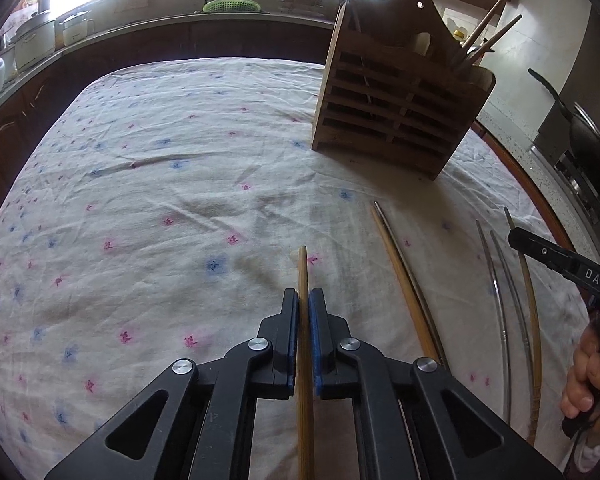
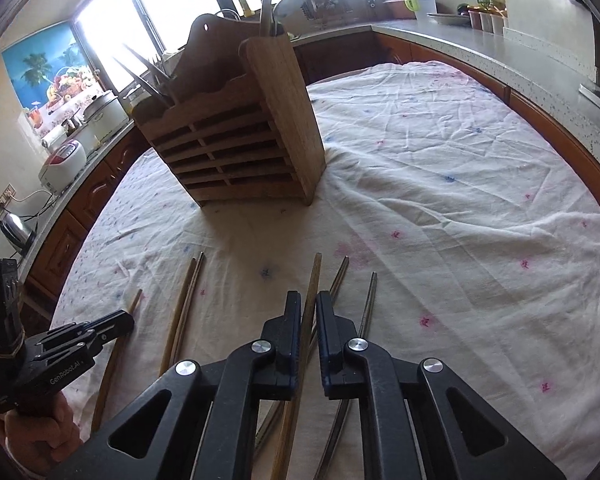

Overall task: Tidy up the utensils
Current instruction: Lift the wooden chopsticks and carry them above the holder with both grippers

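A wooden utensil holder [image 1: 396, 100] stands on the cloth-covered table and holds several chopsticks; it also shows in the right wrist view [image 2: 240, 136]. My left gripper [image 1: 304, 300] is shut on a wooden chopstick [image 1: 303, 268] that lies along its fingers. My right gripper [image 2: 309, 304] has its jaws narrowly around a wooden chopstick [image 2: 314, 276], with a small gap on the right side. A wooden and a metal chopstick [image 1: 396, 256] lie together on the cloth. Two metal chopsticks [image 1: 496, 264] and another wooden one [image 1: 528, 280] lie further right.
The table has a white floral cloth [image 1: 160, 200]. A kitchen counter [image 1: 100, 36] with pots and a sink runs behind. A stove with a pan [image 1: 588, 136] stands at the right. A rice cooker [image 2: 62, 164] and kettle [image 2: 16, 228] stand on the left counter.
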Demonstrator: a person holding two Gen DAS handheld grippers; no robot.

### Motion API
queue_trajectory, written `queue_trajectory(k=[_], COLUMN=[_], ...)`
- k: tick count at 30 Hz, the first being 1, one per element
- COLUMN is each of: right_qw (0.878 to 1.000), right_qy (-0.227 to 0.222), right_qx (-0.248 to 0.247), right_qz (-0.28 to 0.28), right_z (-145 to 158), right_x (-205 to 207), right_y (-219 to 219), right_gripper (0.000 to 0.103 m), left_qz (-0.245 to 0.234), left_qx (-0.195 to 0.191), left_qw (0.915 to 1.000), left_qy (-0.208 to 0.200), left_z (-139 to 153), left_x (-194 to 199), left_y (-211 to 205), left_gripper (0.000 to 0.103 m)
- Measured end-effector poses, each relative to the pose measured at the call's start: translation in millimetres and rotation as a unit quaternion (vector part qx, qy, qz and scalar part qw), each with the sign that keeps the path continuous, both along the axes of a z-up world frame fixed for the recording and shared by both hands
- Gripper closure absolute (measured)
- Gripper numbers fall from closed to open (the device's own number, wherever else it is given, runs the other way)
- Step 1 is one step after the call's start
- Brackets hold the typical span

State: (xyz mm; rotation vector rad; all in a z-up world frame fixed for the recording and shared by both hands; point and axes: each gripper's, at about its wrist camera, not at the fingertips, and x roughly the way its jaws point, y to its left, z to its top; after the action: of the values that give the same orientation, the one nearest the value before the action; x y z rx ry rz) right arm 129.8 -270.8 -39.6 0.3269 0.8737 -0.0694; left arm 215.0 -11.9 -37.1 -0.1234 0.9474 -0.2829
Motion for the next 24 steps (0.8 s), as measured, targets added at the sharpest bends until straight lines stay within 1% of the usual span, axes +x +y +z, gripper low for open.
queue_trajectory(k=[3,6,8,11,15,19,24], right_qw=[1.000,0.999,0.998,0.995,0.990,0.984,0.979], right_qy=[-0.021,-0.046,-0.066,-0.095,-0.138,-0.177,-0.200], right_qx=[0.002,0.002,0.002,0.005,0.002,-0.007,-0.012], right_qz=[0.004,0.011,0.016,0.021,0.024,0.026,0.028], right_z=[17.0,37.1,51.6,73.0,105.7,134.0,149.1], right_x=[-8.3,-18.2,-24.9,-35.0,-46.5,-53.4,-53.6], right_y=[1.5,5.9,9.4,11.7,14.4,17.6,20.3], right_gripper=[0.096,0.096,0.097,0.097,0.097,0.097,0.097], left_qz=[0.002,0.003,0.001,0.001,0.002,0.005,0.014], left_qx=[-0.023,-0.050,-0.076,-0.097,-0.118,-0.131,-0.130], left_qw=[0.9996,0.9981,0.9957,0.9917,0.9860,0.9812,0.9782], left_qy=[-0.014,-0.036,-0.053,-0.084,-0.118,-0.142,-0.162], left_z=[14.8,37.4,54.5,79.7,107.8,125.8,134.8], left_x=[-9.8,-22.9,-33.4,-50.5,-73.6,-92.6,-103.7], left_y=[9.9,22.4,32.4,46.2,64.5,81.1,86.2], left_gripper=[0.099,0.099,0.099,0.099,0.099,0.099,0.099])
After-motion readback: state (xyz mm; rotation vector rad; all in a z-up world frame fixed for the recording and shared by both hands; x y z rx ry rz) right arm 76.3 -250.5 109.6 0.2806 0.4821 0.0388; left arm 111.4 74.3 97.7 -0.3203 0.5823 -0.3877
